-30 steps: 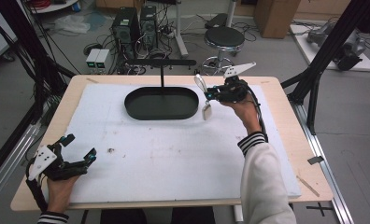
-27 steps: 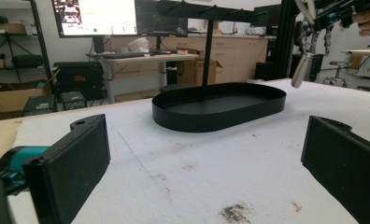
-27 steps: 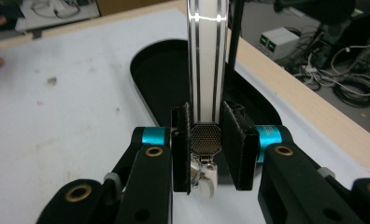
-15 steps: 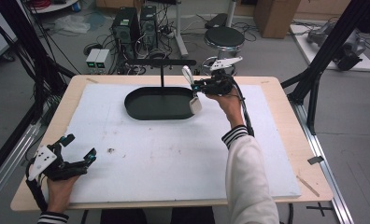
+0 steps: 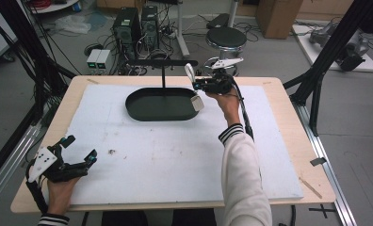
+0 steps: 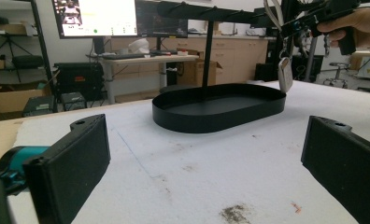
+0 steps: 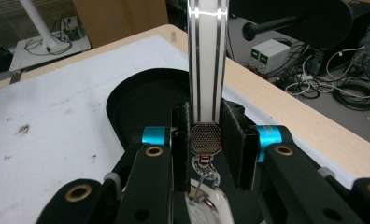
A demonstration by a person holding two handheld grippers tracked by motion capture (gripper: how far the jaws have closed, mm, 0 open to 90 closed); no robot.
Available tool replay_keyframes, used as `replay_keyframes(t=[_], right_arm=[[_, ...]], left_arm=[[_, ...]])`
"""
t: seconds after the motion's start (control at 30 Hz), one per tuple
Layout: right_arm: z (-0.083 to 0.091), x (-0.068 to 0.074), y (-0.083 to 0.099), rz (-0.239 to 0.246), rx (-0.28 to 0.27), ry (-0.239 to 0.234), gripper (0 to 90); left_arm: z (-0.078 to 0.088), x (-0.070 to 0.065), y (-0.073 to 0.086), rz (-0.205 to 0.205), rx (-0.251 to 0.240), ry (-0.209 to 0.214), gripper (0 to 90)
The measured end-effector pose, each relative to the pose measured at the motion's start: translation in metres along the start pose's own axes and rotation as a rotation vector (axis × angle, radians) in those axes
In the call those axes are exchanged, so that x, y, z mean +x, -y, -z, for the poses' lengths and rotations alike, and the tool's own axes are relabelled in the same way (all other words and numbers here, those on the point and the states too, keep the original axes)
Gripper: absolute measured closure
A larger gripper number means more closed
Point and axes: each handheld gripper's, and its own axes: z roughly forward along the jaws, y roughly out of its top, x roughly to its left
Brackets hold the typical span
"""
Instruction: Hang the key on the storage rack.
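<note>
- Your right gripper (image 5: 197, 84) is at the far edge of the desk, beside the right end of the oval black metal tray (image 5: 142, 109). In the right gripper view its jaws are clamped together on the white lanyard strap with two dark stripes (image 7: 207, 60), just above the strap's dark mesh-faced clasp (image 7: 206, 138).
- The striped strap loops up from your right gripper in the high view (image 5: 190, 71). A small pale rectangular tag (image 5: 197, 103) hangs below the gripper, over the tray's right rim. In the left gripper view the tag (image 6: 285, 73) hangs upright just above that rim; whether it touches the rim cannot be told.
- The tray sits on the white foam sheet (image 5: 175, 155) that covers the light wooden desk (image 5: 288, 108), near the far edge and about midway along it. A thin black post (image 5: 163, 80) rises from the tray and carries a black horizontal bar (image 5: 147, 62).
- Your left gripper (image 5: 78, 153) rests at the near left corner of the desk, well apart from the tray. Its jaws stand wide apart with nothing between them, and its black padded fingers (image 6: 75, 158) frame bare foam.
</note>
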Motion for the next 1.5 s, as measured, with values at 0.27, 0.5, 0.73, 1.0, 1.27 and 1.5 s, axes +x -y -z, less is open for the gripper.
replay_keyframes(t=[0.27, 0.5, 0.73, 1.0, 1.27, 1.5], right_arm=[[-0.005, -0.008, 0.006, -0.023, -0.002, 0.015, 74.2], [-0.006, -0.012, 0.009, -0.045, -0.016, 0.024, 74.2], [-0.007, -0.015, 0.01, -0.073, -0.033, 0.04, 74.1], [-0.007, -0.019, 0.012, -0.125, -0.082, 0.045, 74.1], [-0.009, -0.021, 0.015, -0.141, -0.08, 0.072, 74.1], [-0.016, -0.021, 0.018, -0.151, -0.076, 0.081, 74.0]], left_arm=[[0.0, 0.0, 0.0, -0.001, -0.001, -0.001, 1.7], [0.0, 0.0, 0.0, -0.002, -0.001, -0.001, 1.7], [0.0, 0.0, 0.0, -0.002, -0.002, 0.0, 1.7], [0.0, 0.0, 0.0, -0.003, -0.002, -0.001, 1.7], [0.001, 0.0, 0.0, -0.004, -0.002, -0.001, 1.7], [0.001, 0.0, 0.0, -0.004, -0.005, -0.002, 1.7]])
